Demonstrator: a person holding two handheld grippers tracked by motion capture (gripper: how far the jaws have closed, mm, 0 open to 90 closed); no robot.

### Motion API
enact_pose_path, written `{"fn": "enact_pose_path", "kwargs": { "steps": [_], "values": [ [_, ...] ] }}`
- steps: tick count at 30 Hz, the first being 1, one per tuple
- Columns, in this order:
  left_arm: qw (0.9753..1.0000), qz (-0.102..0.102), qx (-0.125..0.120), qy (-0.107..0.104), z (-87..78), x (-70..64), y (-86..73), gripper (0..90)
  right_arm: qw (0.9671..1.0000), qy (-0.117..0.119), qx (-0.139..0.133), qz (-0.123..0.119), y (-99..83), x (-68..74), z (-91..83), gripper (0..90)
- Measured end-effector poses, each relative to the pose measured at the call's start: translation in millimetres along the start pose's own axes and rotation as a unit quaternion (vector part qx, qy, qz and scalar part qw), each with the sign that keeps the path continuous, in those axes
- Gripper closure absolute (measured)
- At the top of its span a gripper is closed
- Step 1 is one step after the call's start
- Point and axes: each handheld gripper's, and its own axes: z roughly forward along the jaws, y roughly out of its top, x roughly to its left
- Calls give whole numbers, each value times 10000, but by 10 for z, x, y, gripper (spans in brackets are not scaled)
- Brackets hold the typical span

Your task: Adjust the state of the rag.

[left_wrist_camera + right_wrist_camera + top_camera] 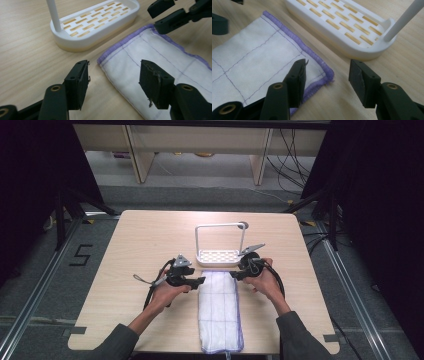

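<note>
On the table: a light wooden table (150, 240) carries a folded white cloth (220, 310) with a purple hem and a white rack (218, 256) standing beyond it.

Cloth: it lies flat as a long strip, running from the table's near edge at 6 o'clock up toward the middle, where its far end stops just short of the rack's base. In the left gripper view the cloth (160, 65) shows stitched squares and a purple-edged corner; in the right gripper view the cloth (262, 60) shows its other far corner.

Rack: a slotted oval base with a thin white bar rising from it and bending over the top; it sits at 12 o'clock from the cloth. The base (95, 22) is close to the cloth's far edge without touching it; the same base (342, 27) lies at 1 o'clock from the corner in the right gripper view.

Left gripper: the left gripper (197, 281) is at 9 o'clock of the cloth's far end, held in the person's left hand (167, 292). Its jaws stand spread wide, holding nothing, straddling the cloth's corner (100, 61); whether they touch it I cannot tell.

Right gripper: the right gripper (234, 276) is at 3 o'clock of the same far end, held in the right hand (265, 282). Its jaws gape too, empty, one over the cloth and one over bare wood, bracketing the other corner (329, 75).
</note>
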Motion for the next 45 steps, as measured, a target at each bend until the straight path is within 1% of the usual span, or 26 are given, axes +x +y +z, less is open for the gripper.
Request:
{"fn": "enact_pose_path", "kwargs": {
  "steps": [1,3,4,6,7,8,11,12,14,16,19,21,22,24,25,26,28,32,34,36,38,39,40,41,43,45],
  "values": [
    [10000,-32,5,8,55,15,14,396,10000,-13,59,-61,4,-15,0,479],
    [10000,-6,76,10,136,39,30,397,10000,52,65,19,10,-1,4,474],
    [9999,-60,88,-28,174,43,30,402,10000,-20,-37,8,6,-1,37,471],
    [9999,20,171,-16,231,48,24,413,9999,110,77,100,19,26,32,464],
    [9998,30,189,-9,256,41,16,419,9999,69,40,70,16,31,69,461],
    [9998,74,163,-17,264,32,12,422,9998,124,107,66,19,40,80,459],
    [9993,293,242,-7,257,12,25,478,9997,54,218,78,17,66,131,452],
    [9991,344,251,32,258,6,19,488,9998,0,175,33,20,62,155,451],
    [9988,433,246,9,257,-2,18,528,9997,111,236,30,16,68,155,453],
    [9984,509,256,-12,257,-16,19,569,9999,-54,132,68,3,71,179,456],
    [9972,692,293,-40,251,-43,23,645,9998,-50,152,-66,-10,75,166,468],
    [9964,789,307,-18,249,-64,25,680,9997,-42,208,107,-11,125,159,492],
    [9962,818,293,1,249,-72,23,691,9998,-126,171,-42,-10,110,162,503],
    [9962,824,297,-32,249,-75,22,713,9999,-66,59,-83,-30,120,170,532],
    [9961,822,306,-36,247,-77,21,725,9999,-127,50,-45,-34,119,169,545],
    [9963,810,296,-55,247,-80,19,737,9998,-35,146,156,-33,144,145,558],
    [9958,855,309,-82,246,-80,21,758,9997,-33,140,196,-32,140,142,609],
    [9957,870,311,-86,240,-81,20,770,9995,130,98,261,-43,149,136,749],
    [9963,808,282,-108,242,-73,15,773,9996,215,6,188,-54,137,151,797],
    [9966,773,272,-126,240,-69,14,780,9994,260,-57,227,-64,148,160,820],
    [9965,789,259,-100,237,-74,15,788,9998,168,22,88,-59,140,136,828],
    [9963,812,252,-83,235,-79,16,792,9994,276,-24,192,-62,181,144,830],
    [9962,828,253,-69,230,-81,21,795,9996,260,56,134,-55,183,126,831],
    [9963,820,250,-65,228,-80,24,797,9999,146,-65,-52,-59,169,146,832],
    [9963,817,241,-65,228,-78,30,801,9998,192,50,-12,-54,192,110,832],
    [9963,830,232,-65,229,-81,38,805,9998,176,-63,-30,-66,193,116,832]
  ]
}}
